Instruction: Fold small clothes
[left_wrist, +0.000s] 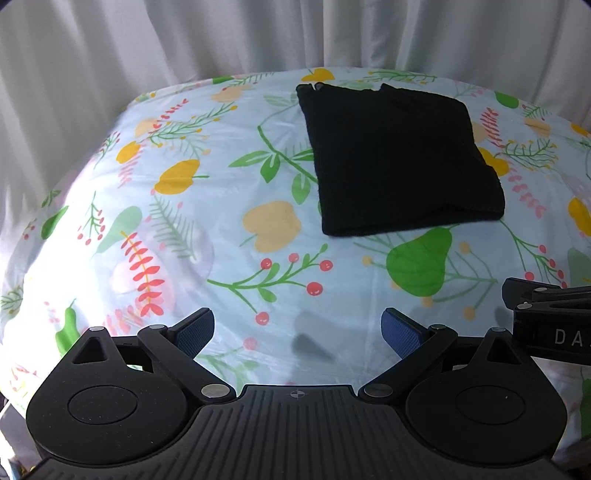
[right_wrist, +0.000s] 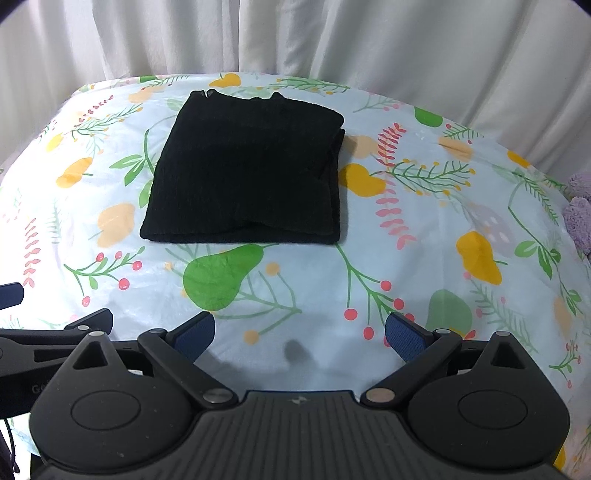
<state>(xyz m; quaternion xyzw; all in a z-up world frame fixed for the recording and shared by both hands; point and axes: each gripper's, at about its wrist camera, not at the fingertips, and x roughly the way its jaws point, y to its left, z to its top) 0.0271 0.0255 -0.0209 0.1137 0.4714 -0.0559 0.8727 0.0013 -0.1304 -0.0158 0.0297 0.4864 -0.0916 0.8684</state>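
Observation:
A black garment (left_wrist: 399, 158) lies folded into a neat rectangle on the floral cloth, toward the far side of the table. The same black garment (right_wrist: 247, 170) sits left of centre in the right wrist view. My left gripper (left_wrist: 297, 332) is open, hovering over bare cloth well short of the garment, with nothing between its blue pads. My right gripper (right_wrist: 299, 334) is also open and empty, near the table's front, apart from the garment. Each gripper's body shows at the edge of the other's view.
The table is covered by a light blue cloth (left_wrist: 184, 229) printed with leaves, fruit and berries. White curtains (left_wrist: 147, 40) hang behind it. A fuzzy purple item (right_wrist: 580, 214) rests at the right edge of the table.

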